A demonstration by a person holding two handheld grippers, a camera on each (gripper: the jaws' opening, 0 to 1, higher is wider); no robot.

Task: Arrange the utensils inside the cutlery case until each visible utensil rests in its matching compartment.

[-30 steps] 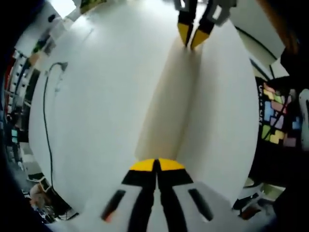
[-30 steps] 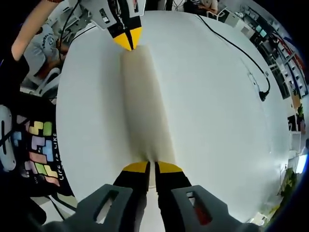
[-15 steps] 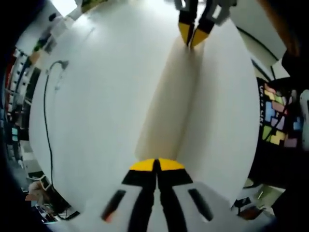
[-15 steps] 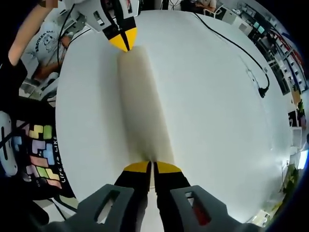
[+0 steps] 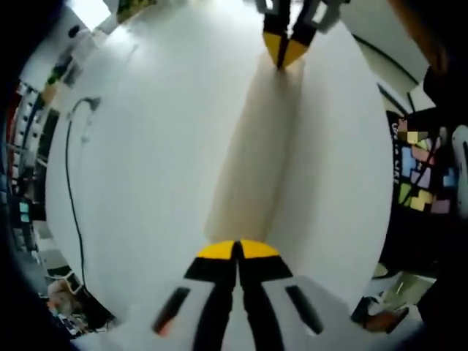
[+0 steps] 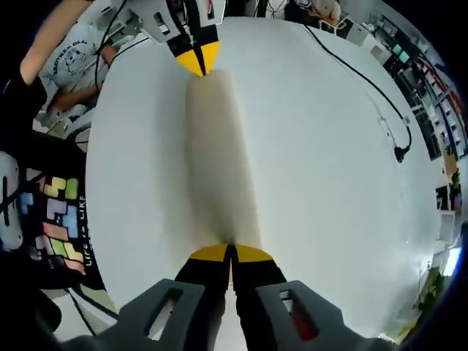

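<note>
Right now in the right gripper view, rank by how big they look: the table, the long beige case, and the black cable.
1. Table, largest.
2. Beige case, held at both ends by the right gripper and left gripper.
3. Black cable, thinnest, though it runs long and farther off.

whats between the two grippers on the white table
A long cream roll spans the stretch between them, lying on the white table. The left gripper pinches one end, the right gripper the other. Both views show it.

Cream roll (image 6: 218, 161) between two pinching grippers
</note>
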